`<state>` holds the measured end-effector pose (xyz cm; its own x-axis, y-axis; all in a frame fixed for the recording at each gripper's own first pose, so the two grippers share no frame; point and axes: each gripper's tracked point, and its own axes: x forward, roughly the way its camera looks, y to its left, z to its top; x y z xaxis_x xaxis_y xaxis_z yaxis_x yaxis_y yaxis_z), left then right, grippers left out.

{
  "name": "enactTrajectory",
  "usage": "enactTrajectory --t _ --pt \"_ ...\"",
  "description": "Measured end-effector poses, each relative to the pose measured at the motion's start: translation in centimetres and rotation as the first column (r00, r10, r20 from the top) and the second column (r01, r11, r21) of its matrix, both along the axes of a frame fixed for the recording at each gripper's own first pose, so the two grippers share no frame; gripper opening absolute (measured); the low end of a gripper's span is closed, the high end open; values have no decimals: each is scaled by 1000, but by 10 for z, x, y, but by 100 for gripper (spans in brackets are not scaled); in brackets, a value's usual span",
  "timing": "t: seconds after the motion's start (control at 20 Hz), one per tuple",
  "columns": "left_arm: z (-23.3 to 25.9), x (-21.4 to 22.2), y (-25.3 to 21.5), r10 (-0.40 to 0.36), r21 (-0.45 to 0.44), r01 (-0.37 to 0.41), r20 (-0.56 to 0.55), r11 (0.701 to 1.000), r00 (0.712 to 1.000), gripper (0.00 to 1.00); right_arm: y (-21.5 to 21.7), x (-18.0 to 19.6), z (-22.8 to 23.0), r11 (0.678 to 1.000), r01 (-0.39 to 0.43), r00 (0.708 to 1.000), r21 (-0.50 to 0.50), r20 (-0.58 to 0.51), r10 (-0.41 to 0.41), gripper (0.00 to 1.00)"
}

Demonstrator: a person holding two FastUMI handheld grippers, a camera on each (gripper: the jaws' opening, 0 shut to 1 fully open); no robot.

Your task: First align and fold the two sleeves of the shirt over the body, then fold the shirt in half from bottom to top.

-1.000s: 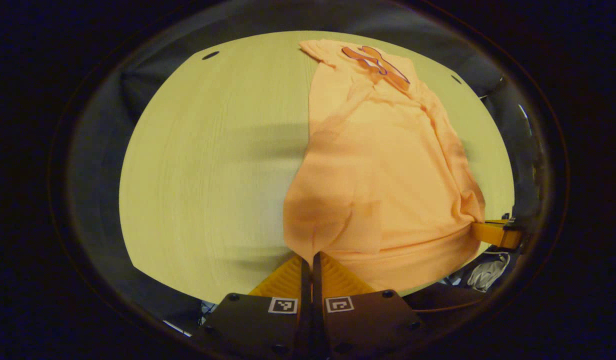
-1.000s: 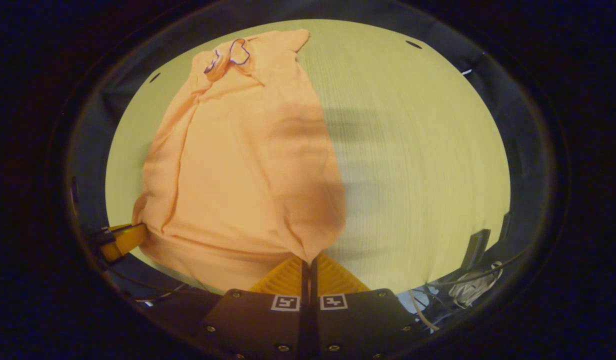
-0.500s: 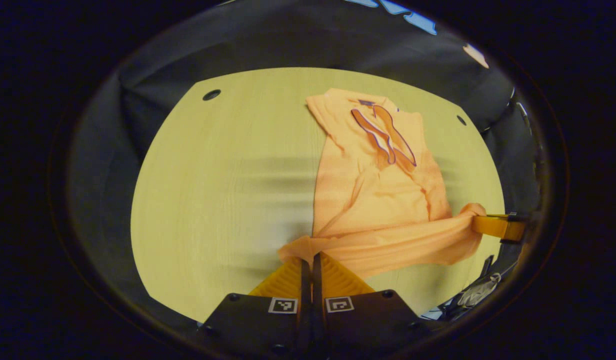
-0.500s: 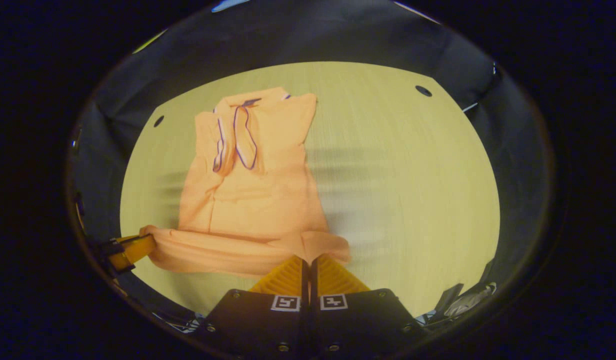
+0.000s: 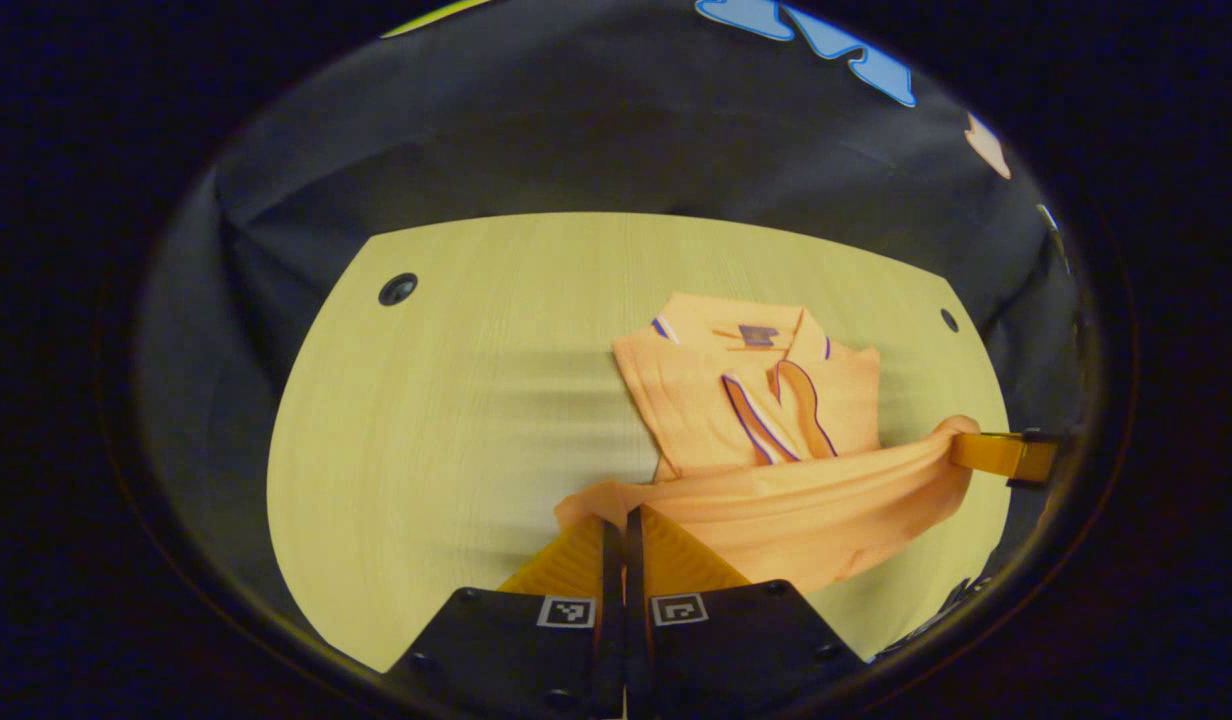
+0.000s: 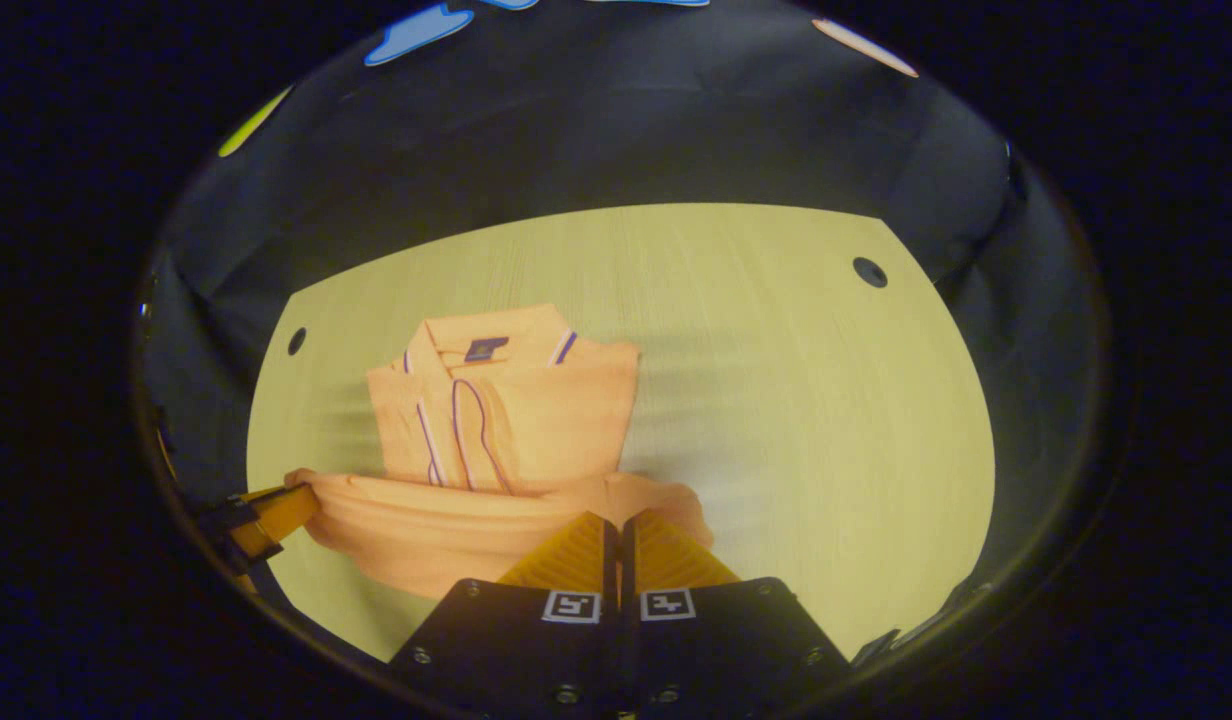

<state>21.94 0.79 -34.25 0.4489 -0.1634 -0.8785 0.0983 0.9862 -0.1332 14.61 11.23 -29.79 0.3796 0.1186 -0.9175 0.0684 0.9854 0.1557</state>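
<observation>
1. Orange shirt (image 5: pixel 746 400) lies on the table (image 5: pixel 446 420), collar at its far end.
2. Left gripper (image 5: pixel 616 520) pinches one hem corner, fingers closed on the shirt.
3. Right gripper (image 6: pixel 616 522) pinches the other hem corner likewise.

Shirt (image 5: pixel 766 480) hem has travelled toward the collar (image 5: pixel 746 340).

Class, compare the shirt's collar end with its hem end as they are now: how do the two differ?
The collar end lies flat on the table; the hem end is raised and stretched between the left hand-held gripper and the right hand-held gripper. The collar end shows purple trim; the hem end is plain. Both are orange.
</observation>
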Motion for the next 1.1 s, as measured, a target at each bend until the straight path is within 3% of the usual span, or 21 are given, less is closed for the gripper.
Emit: enactTrajectory --t 0.4,0.7,0.9,1.1 --pt "23 114 -7 21 21 -25 193 999 981 6 -3 103 -10 995 99 981 1 168 -98 0" --pt "8 154 -8 55 20 -64 290 998 955 6 -1 167 -15 993 116 946 -22 308 -103 0" --pt "-17 168 -8 41 68 -62 273 996 961 6 5 170 -35 995 87 949 -43 307 -70 0" --pt "-29 167 -6 73 39 -86 262 996 962 6 5 170 -38 996 44 951 -77 310 -18 0"
